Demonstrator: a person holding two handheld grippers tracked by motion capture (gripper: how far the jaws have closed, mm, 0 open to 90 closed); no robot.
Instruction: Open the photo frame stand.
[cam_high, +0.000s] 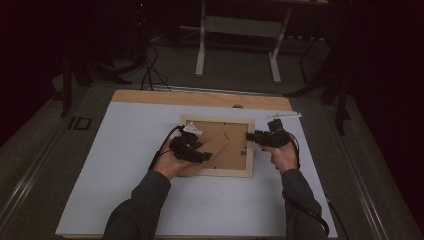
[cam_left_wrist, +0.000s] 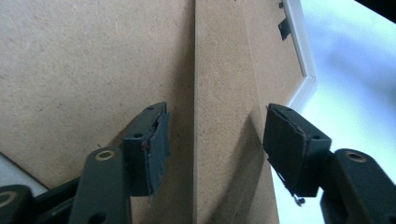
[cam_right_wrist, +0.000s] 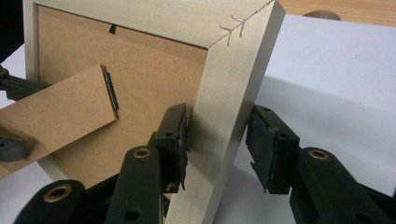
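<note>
A pale wooden picture frame (cam_high: 216, 119) lies face down on the white mat (cam_high: 125, 150), its brown backing board (cam_high: 207, 131) facing up. The fold-out stand (cam_high: 216, 144) crosses the backing diagonally. My left gripper (cam_high: 204, 156) is open, its jaws on either side of the stand strip (cam_left_wrist: 219, 93) without closing on it (cam_left_wrist: 215, 140). My right gripper (cam_high: 251, 136) is open around the frame's right bar (cam_right_wrist: 233, 84). Its inner pad (cam_right_wrist: 180, 140) touches the bar's inside and the outer pad stands apart from the bar, seen at my right gripper (cam_right_wrist: 219, 140).
A bare wooden strip (cam_high: 200, 97) runs along the table's far edge. A small clear plastic piece (cam_high: 284, 116) lies on the mat behind the right gripper. The stand's metal hinge (cam_right_wrist: 111, 93) and a turn clip (cam_left_wrist: 283, 28) sit on the backing. White table legs (cam_high: 201, 45) stand beyond.
</note>
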